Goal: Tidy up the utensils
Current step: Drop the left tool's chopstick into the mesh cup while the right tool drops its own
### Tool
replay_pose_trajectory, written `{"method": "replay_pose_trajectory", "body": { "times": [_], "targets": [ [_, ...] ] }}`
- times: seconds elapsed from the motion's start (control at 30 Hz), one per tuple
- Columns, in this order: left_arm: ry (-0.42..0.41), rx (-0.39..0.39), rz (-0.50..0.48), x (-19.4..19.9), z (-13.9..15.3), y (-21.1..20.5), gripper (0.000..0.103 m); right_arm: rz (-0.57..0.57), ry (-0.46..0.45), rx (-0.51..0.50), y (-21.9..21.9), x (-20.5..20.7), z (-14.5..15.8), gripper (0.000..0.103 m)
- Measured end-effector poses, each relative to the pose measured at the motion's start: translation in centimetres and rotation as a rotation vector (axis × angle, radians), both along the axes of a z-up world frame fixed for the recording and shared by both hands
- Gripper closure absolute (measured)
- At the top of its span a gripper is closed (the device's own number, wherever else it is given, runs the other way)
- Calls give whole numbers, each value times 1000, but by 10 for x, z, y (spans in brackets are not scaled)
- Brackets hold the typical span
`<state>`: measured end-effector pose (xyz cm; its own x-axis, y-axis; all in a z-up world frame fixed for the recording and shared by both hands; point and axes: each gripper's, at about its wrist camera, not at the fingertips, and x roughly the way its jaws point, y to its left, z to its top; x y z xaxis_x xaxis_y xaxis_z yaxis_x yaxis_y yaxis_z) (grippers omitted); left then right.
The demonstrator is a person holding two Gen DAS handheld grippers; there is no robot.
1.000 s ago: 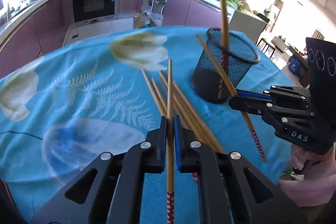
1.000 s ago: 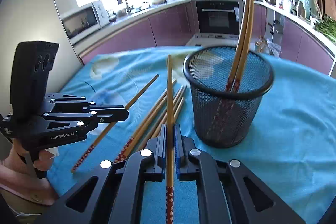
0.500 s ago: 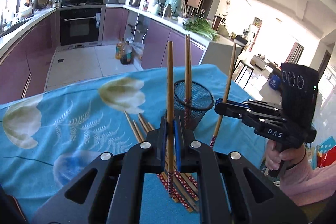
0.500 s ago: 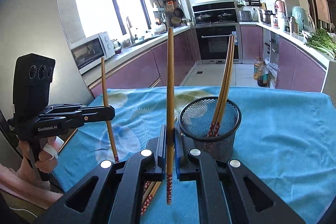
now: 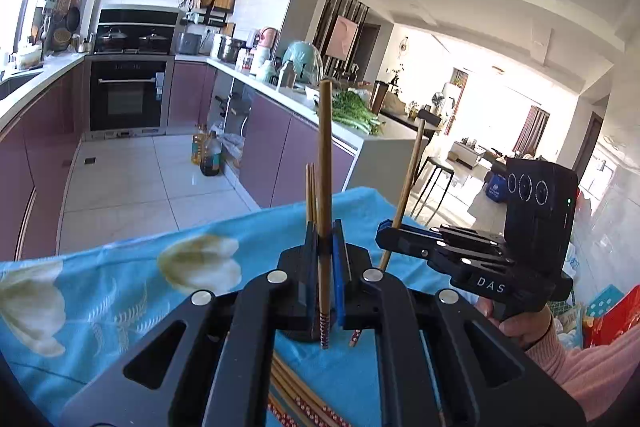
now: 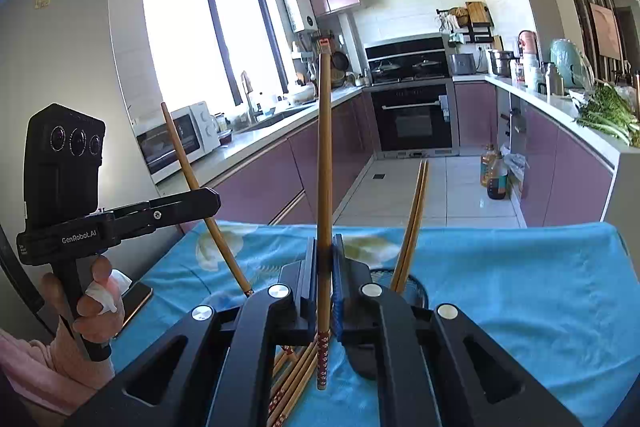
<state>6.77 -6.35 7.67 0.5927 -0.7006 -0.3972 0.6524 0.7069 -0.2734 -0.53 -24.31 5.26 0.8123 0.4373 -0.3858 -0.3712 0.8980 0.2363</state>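
Left wrist view: left gripper clenched on a long bamboo chopstick with a red patterned end, held near upright, patterned end hanging just above the turquoise flower-printed cloth on the surface. Behind the fingers, tips of two more chopsticks, standing in a holder almost wholly hidden here. To the right, right gripper clamped on a second bamboo chopstick, tilted, patterned end low. Loose chopsticks on the cloth at the bottom edge, waiting.

Right wrist view: right gripper gripping its chopstick upright, patterned end down. Just beyond, rim of the black wire-mesh cup, mostly hidden by the fingers, with the two stored chopsticks leaning in it. At left, left gripper carried by a hand in a pink sleeve, its chopstick slanted. Loose chopsticks on the cloth beneath. A phone on the cloth's edge.

Step in hand, as judged: carrying both sticks over to the cup. To do it well: keep each stick near vertical, patterned end down; bring one at a time over the rim's centre, clear of the leaning pair; lower until the end sits inside before letting go; avoid nudging the light cup sideways.
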Motion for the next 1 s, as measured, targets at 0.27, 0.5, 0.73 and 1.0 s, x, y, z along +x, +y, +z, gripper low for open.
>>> {"method": "replay_pose_trajectory", "body": {
  "times": [0.27, 0.5, 0.73, 1.0],
  "targets": [
    [-46, -1, 1, 16, 25, -22, 96, -46, -66, 8, -13, 14, 19, 97],
    [-33, 133, 11, 27, 4, -57, 96, -83, 1, -20, -13, 38, -4, 97],
    [55, 231, -25, 38, -35, -78, 96, -79, 135, -42, -11, 57, -36, 97],
    [124, 271, -27, 66, -68, -80, 94, -104, 221, -71, -8, 73, -58, 94]
  ]
}}
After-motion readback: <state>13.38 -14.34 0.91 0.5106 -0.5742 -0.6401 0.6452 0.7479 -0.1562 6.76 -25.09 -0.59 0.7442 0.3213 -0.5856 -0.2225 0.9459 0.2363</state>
